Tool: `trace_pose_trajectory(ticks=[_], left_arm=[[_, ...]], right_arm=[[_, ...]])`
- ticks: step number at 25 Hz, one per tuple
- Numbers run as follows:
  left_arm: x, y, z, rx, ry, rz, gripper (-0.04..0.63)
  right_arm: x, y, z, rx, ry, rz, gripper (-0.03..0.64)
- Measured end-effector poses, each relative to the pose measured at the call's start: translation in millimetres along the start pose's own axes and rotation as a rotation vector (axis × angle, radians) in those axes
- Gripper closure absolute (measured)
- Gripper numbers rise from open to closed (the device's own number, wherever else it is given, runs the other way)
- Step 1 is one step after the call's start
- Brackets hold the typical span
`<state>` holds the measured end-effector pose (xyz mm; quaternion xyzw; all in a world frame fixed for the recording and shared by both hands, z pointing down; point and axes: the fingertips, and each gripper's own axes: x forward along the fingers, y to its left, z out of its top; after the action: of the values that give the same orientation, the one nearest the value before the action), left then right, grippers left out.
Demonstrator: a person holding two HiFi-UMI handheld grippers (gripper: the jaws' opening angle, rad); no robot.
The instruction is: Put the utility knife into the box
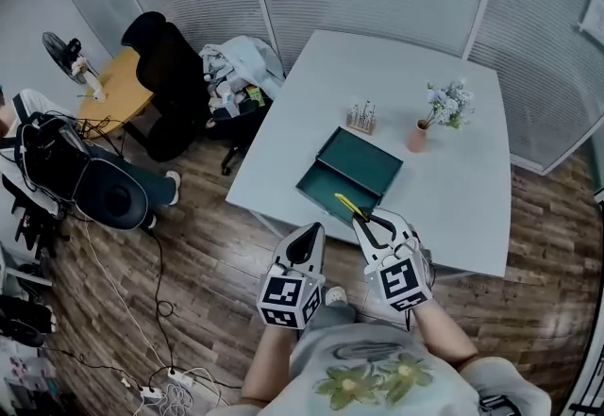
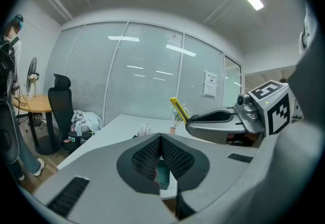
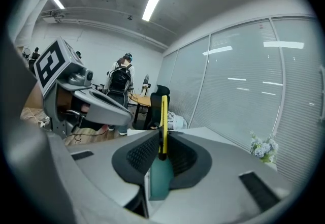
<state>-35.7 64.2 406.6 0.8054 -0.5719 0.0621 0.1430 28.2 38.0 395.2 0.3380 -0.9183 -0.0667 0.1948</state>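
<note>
Two tongs hang by the desk's (image 1: 453, 188) near edge. The left tongs (image 1: 307, 233) are pressed together on nothing, just off that edge. The open teal box (image 1: 326, 183) lies ahead. The right tongs (image 1: 370, 222) clamp the yellow utility knife (image 1: 349, 207) above the box's near corner.

There are two grey grippers, the left gripper (image 1: 310, 233) and the right gripper (image 1: 363, 218), one yellow utility knife (image 1: 346, 204), one open dark green box (image 1: 363, 164) and one pink flower vase (image 1: 419, 135).
</note>
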Motion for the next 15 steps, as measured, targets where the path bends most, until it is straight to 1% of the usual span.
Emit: trace_pose_trajectory(ticks=[8,10,15], left_arm=[[21,46,9,0.014,0.010,-0.009,0.595],[25,51,6,0.012,0.018,-0.009,0.595],[32,57,0,-0.002,0.027,-0.011,0.595]], right_arm=[[44,-13,-10,-0.003,0.055,-0.036,0.561],[50,-15,-13,-0.017,0.069,-0.038,0.561],[60,-17,-30,-0.014,0.110,-0.033,0.561]])
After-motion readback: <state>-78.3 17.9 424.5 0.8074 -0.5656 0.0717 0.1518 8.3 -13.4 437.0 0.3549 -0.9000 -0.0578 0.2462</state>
